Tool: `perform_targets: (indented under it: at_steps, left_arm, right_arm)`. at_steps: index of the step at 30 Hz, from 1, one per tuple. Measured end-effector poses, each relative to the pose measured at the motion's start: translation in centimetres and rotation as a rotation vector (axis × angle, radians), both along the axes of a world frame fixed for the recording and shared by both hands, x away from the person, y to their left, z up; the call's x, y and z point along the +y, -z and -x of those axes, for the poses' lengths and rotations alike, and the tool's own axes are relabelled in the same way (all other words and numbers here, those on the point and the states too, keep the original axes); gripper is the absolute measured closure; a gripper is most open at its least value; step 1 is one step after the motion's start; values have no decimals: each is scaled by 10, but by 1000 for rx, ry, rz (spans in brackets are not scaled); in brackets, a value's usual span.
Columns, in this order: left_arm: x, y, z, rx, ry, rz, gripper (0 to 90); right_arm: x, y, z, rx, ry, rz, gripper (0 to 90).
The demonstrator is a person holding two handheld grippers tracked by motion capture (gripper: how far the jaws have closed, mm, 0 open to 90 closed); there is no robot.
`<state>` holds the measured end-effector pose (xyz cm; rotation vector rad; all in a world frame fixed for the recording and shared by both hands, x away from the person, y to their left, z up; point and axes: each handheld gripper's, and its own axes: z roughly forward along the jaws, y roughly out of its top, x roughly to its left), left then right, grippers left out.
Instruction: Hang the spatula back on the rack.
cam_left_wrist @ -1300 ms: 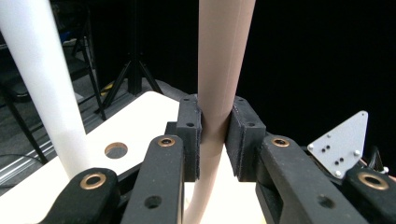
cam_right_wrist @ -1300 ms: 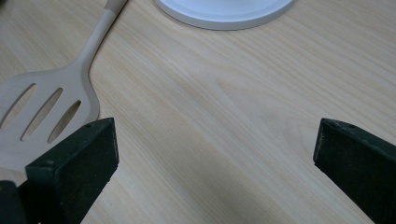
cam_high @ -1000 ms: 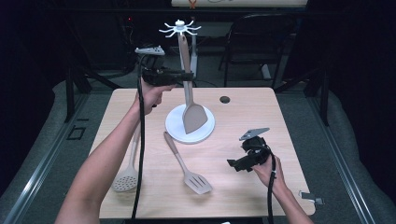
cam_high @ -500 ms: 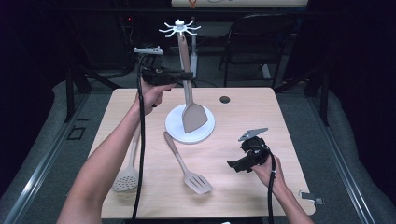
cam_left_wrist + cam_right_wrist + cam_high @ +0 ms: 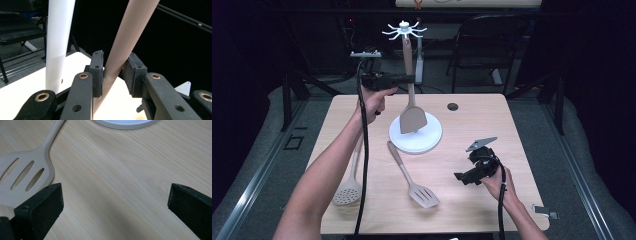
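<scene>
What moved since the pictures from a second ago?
Nothing visibly moved. The left hand-held gripper still clamps the solid spatula at the white stand. The right hand-held gripper stays open over the table; the slotted spatula and skimmer lie as before.

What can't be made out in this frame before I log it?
- Whether the turner is hooked on the rack: high view, handle top too small, merges with the post.
- Turner's blade and handle top: left gripper view, cut off by the edges; left tongs hide the lower handle.
- Slotted turner: right gripper view, blade cut off at the left edge, partly behind a jaw.
- Skimmer handle: high view, behind the left forearm and cable.
</scene>
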<state>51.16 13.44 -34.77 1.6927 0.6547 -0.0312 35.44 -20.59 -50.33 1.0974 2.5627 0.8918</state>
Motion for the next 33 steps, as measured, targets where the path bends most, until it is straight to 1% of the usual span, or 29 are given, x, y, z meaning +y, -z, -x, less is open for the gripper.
perform_targets:
  at_steps: [1, 2, 4, 5, 7, 12, 14, 15, 16, 17, 18, 22, 24, 27, 29, 30, 31, 32, 33]
  left_arm:
    - [0, 0, 0, 2, -8, 3, 703]
    - [-1, 1, 0, 4, -18, 8, 700]
    - [-2, 1, 0, 2, -44, 11, 691]
    - [-2, 1, 0, -2, -56, 10, 688]
    - [-2, 1, 1, 3, -91, 11, 680]
    - [0, 1, 4, 8, -152, 8, 649]
    - [1, 0, 7, -17, -178, -7, 629]
    - [2, -2, 9, -28, -188, -16, 610]
    - [2, -3, 11, -40, -199, -25, 596]
    - [3, -4, 12, -55, -208, -32, 581]
    - [4, -6, 14, -60, -217, -35, 556]
    - [4, -13, 24, -105, -253, -98, 468]
    - [4, -15, 30, -124, -267, -123, 451]
    - [7, -16, 38, -144, -289, -148, 430]
    - [12, -19, 42, -156, -308, -161, 435]
    - [14, -20, 45, -162, -318, -167, 436]
    - [17, -22, 47, -169, -324, -168, 445]
    - [19, -25, 49, -175, -338, -178, 460]
    - [22, -27, 52, -184, -350, -188, 481]
  right_arm:
    - [0, 0, 0, 0, 0, -8, 1]
    - [0, 0, 1, -1, 0, 1, 2]
    - [0, -1, 1, -5, 5, 2, 4]
    - [-1, -1, 1, -6, 5, 2, 5]
    - [-1, -1, 1, -13, 6, -1, 7]
    - [-1, -2, 1, -9, 3, 4, 8]
    - [0, -1, 2, -8, 3, 6, 9]
    - [1, -1, 2, -6, -5, 15, 9]
    - [2, -1, 3, -6, -7, 10, 11]
    - [3, -1, 3, -12, -6, 17, 12]
    - [3, -1, 3, -12, -8, 16, 12]
    - [4, -1, 3, -17, -9, 18, 14]
    - [3, -2, 4, -13, -9, 21, 15]
    - [2, -3, 5, -17, -9, 19, 17]
    - [0, -4, 5, -25, -4, 27, 19]
    - [0, -4, 5, -22, -2, 27, 20]
    - [-1, -4, 5, -19, -4, 25, 21]
    - [-2, -4, 5, -17, -3, 28, 24]
    - [-2, -4, 5, -26, 1, 20, 31]
